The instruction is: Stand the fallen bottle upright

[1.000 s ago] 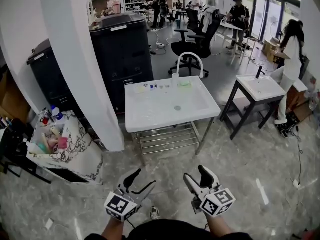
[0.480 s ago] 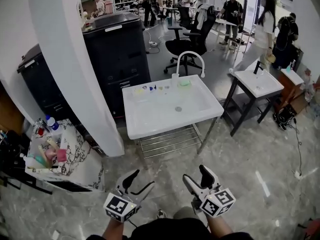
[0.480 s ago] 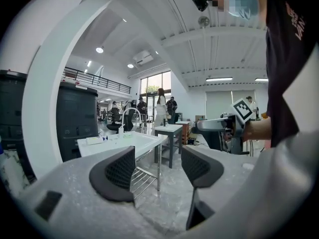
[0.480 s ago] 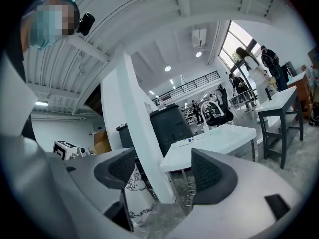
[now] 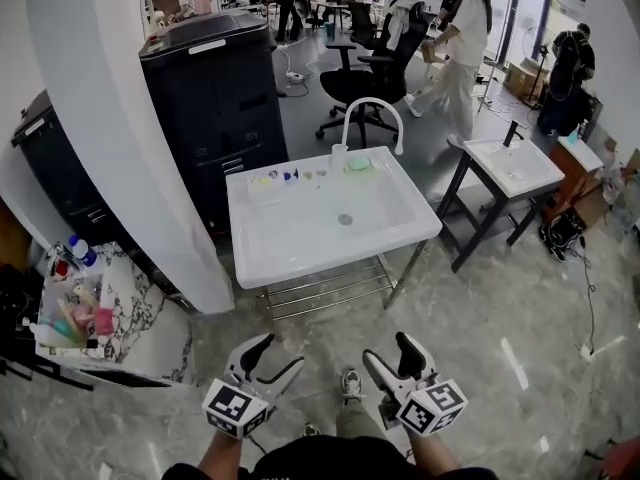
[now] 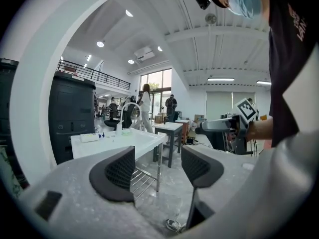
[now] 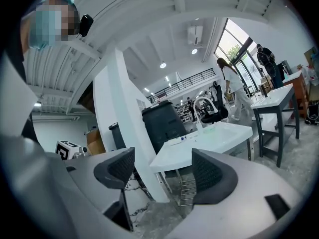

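The white sink table (image 5: 330,258) with a curved faucet (image 5: 366,118) stands ahead of me. Small yellow, blue and green items (image 5: 300,175) sit along its back edge, too small to tell a fallen bottle among them. My left gripper (image 5: 280,354) and right gripper (image 5: 390,350) are held low over the marble floor, short of the table's front edge. Both are open with nothing between the fingers. The left gripper view shows its jaws (image 6: 157,166) apart, the table (image 6: 124,141) beyond them. In the right gripper view (image 7: 164,171) the gap is just as empty.
A white pillar (image 5: 110,118) and a black cabinet (image 5: 215,98) stand to the left. A marble-topped stand with a basket of bottles (image 5: 70,313) sits at far left. A second small sink table (image 5: 515,163) is at right. A person (image 5: 455,48) walks past office chairs (image 5: 365,78) behind.
Both grippers and my view have moved forward toward the sink table. The person in white has walked from the right edge to behind the table.
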`<action>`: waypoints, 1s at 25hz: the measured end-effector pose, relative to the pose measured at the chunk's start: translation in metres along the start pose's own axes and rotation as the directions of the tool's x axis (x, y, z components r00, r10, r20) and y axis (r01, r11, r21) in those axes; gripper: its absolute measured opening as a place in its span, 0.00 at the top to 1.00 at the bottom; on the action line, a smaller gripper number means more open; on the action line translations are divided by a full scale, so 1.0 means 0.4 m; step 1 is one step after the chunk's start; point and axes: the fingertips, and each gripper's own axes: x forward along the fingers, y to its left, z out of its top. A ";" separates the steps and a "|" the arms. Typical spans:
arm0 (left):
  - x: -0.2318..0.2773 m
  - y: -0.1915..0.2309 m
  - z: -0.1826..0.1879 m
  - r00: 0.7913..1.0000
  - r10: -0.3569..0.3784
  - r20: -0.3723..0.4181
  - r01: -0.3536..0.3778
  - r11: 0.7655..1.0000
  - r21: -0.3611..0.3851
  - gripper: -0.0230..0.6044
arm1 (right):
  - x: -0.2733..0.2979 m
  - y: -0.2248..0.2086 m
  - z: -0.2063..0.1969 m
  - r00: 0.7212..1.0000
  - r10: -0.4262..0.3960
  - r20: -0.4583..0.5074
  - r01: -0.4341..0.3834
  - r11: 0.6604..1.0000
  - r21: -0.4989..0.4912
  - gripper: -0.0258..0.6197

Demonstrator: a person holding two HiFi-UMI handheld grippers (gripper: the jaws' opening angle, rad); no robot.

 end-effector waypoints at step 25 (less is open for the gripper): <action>0.482 0.184 0.159 0.987 0.161 -0.014 -0.160 0.986 0.049 0.51 | 0.293 -0.406 0.186 0.982 0.179 -0.066 -0.180 0.984 -0.009 0.44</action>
